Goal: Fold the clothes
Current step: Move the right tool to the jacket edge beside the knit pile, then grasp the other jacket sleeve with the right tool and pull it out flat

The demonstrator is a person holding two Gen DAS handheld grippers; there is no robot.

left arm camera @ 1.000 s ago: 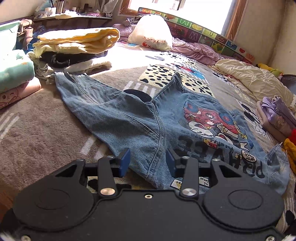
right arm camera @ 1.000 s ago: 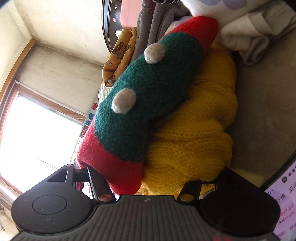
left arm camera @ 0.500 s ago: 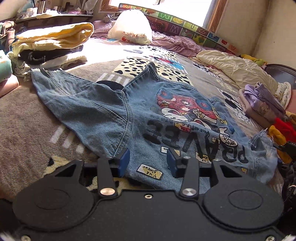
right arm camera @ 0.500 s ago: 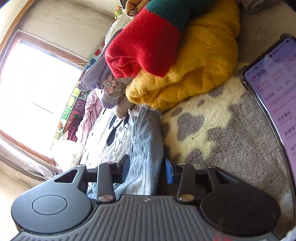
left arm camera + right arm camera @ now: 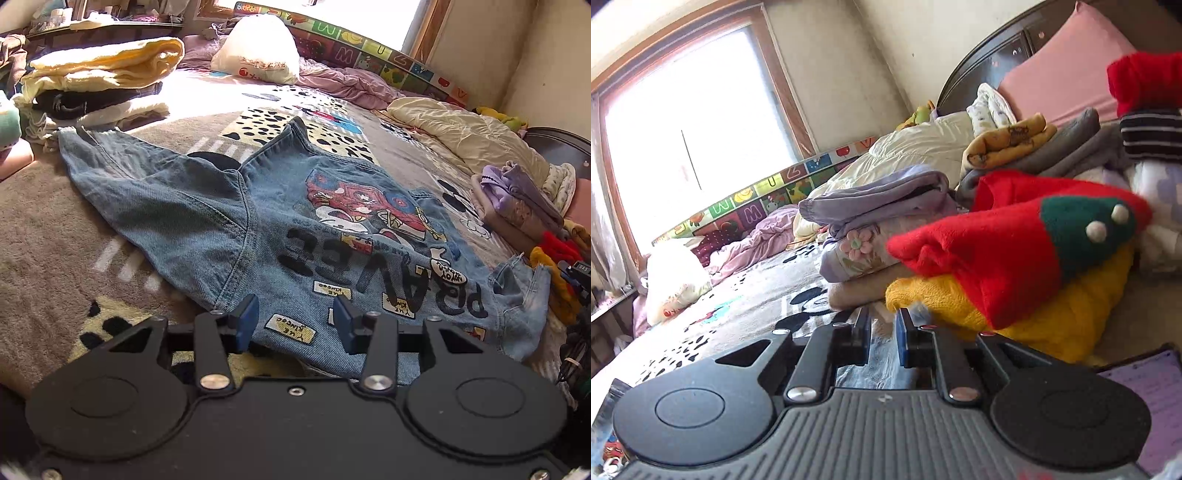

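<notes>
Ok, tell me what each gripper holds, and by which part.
Left gripper: nothing, jaws open over the denim jacket at its hem. Right gripper: jaws nearly shut around its frayed sleeve cuff; grip uncertain.

A phone lies on the patterned blanket below a bright window.

Bright daylight is admitted through a wood-framed window set in cream walls; a dark curved headboard is seen behind the bed.
</notes>
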